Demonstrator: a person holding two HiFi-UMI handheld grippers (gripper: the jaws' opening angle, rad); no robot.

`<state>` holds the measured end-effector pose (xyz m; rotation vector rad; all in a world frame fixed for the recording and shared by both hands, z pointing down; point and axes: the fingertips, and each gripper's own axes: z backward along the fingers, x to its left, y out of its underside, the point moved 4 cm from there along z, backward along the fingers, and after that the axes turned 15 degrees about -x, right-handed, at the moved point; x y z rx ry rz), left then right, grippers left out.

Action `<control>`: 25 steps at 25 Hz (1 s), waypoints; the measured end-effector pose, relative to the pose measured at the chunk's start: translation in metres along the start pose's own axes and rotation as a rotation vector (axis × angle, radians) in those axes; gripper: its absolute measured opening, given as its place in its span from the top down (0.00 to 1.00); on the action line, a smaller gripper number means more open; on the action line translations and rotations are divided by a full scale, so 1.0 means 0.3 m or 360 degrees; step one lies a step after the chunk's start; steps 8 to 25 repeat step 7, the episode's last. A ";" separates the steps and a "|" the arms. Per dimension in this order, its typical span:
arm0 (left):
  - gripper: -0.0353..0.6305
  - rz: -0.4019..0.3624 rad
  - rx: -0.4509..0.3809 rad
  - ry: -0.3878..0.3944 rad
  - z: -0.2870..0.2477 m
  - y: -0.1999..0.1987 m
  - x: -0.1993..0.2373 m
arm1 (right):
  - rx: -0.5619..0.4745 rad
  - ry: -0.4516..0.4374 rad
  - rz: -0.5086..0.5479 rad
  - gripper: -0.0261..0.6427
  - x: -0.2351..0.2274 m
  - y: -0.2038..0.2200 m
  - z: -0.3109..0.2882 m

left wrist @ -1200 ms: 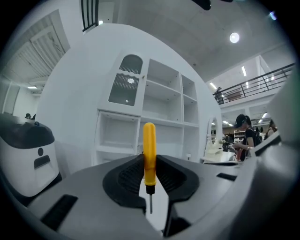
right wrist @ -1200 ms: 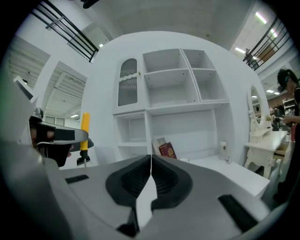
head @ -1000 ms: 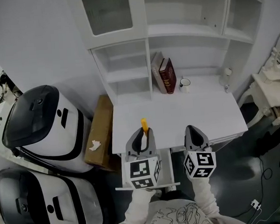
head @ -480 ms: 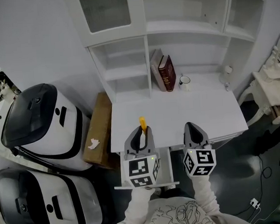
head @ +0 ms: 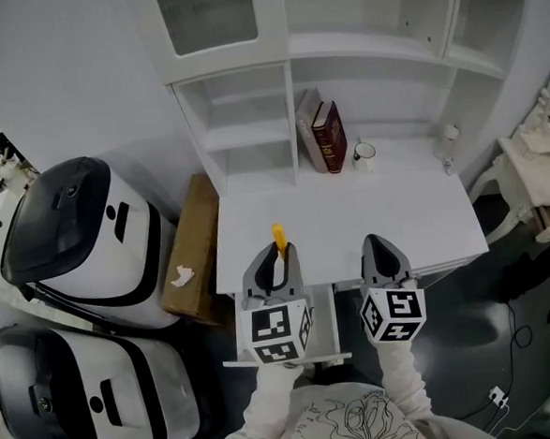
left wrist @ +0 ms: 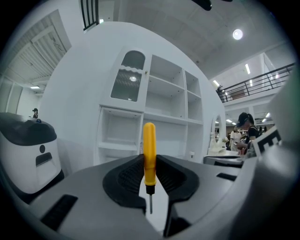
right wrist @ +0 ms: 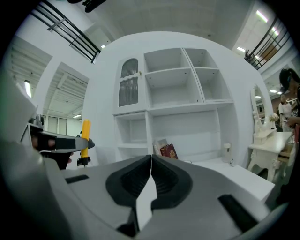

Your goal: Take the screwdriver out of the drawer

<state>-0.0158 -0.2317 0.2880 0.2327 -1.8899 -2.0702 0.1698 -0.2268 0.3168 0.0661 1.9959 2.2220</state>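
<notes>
Two-handed rig: the left gripper [head: 275, 253] was clamped on the yellow screwdriver [head: 278, 236], handle up, clear of the open drawer [head: 325, 321], over the desk [head: 397, 217] edge. The right gripper [head: 379, 250] sat pinched closed, empty.

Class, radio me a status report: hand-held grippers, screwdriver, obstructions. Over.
Left hand-held gripper shut on yellow screwdriver, handle up, clear of open drawer. Right hand-held gripper shut, empty. Nothing in the way.

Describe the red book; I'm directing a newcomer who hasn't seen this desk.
Find the white desk with the shelf unit at its back. Under the shelves two books stand together, left of a small white mug. Yours is the dark red book beside the mug; the other book is pale grey.
</notes>
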 end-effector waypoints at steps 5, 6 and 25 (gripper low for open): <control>0.84 -0.0003 0.0005 0.0002 0.002 0.010 0.008 | 0.0005 0.0000 -0.0004 0.95 0.006 0.012 0.001; 0.84 -0.0003 0.0006 0.0004 0.000 0.012 0.009 | 0.0005 0.0001 -0.0002 0.95 0.006 0.013 0.000; 0.84 -0.0003 0.0007 0.0007 -0.001 0.013 0.010 | 0.0005 0.0001 -0.0001 0.95 0.006 0.014 -0.001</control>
